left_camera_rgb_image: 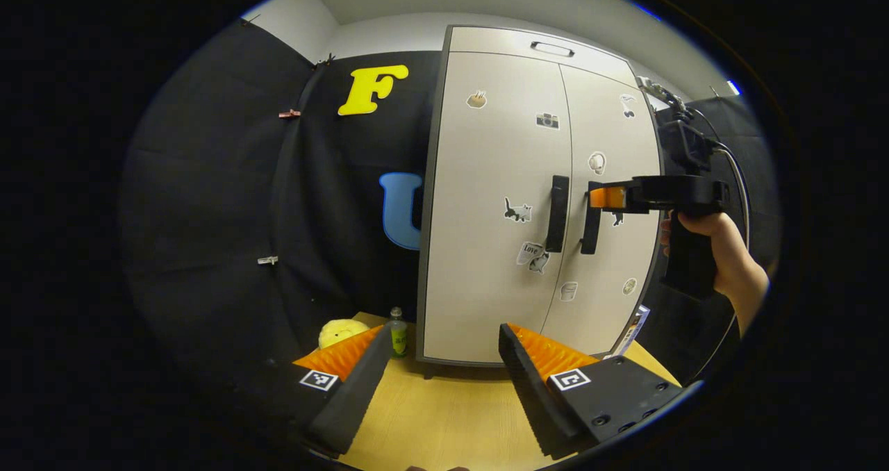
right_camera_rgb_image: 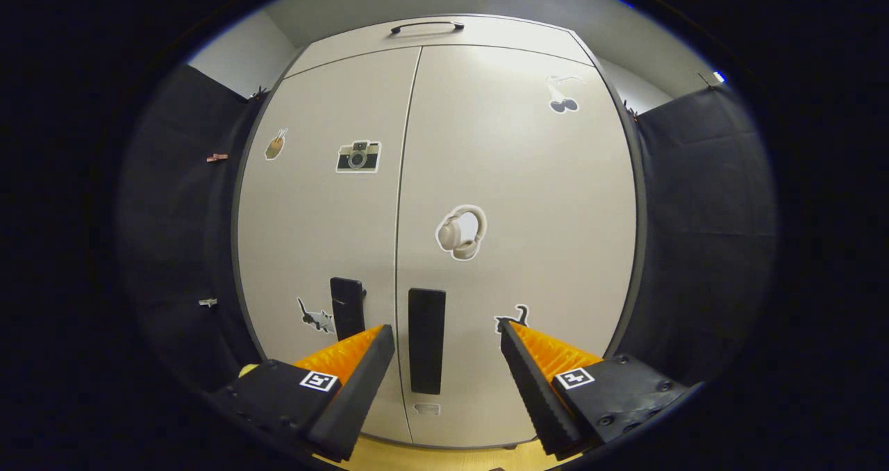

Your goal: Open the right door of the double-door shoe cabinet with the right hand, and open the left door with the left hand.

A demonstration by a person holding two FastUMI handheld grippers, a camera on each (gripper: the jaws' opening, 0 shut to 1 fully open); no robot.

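The pale shoe cabinet [left_camera_rgb_image: 500,200] stands on a wooden table with both doors shut. Its left door [left_camera_rgb_image: 496,179] carries a dark vertical handle [left_camera_rgb_image: 556,213]; the right door [left_camera_rgb_image: 611,144] has its own handle [left_camera_rgb_image: 591,219]. My left gripper [left_camera_rgb_image: 444,332] is open, well back from the cabinet and low over the table. A hand holds my right gripper [left_camera_rgb_image: 603,197] with its tips at the right handle. In the right gripper view, the right gripper [right_camera_rgb_image: 444,332] is open, and the right door's handle [right_camera_rgb_image: 426,340] stands between its fingers. The left handle [right_camera_rgb_image: 346,308] sits just to the left.
A small green bottle [left_camera_rgb_image: 398,332] and a yellow plush toy [left_camera_rgb_image: 340,331] sit on the table [left_camera_rgb_image: 444,415] left of the cabinet's base. A printed card [left_camera_rgb_image: 633,328] leans at its right corner. A pull handle [left_camera_rgb_image: 552,48] tops the cabinet. Black cloth walls surround it.
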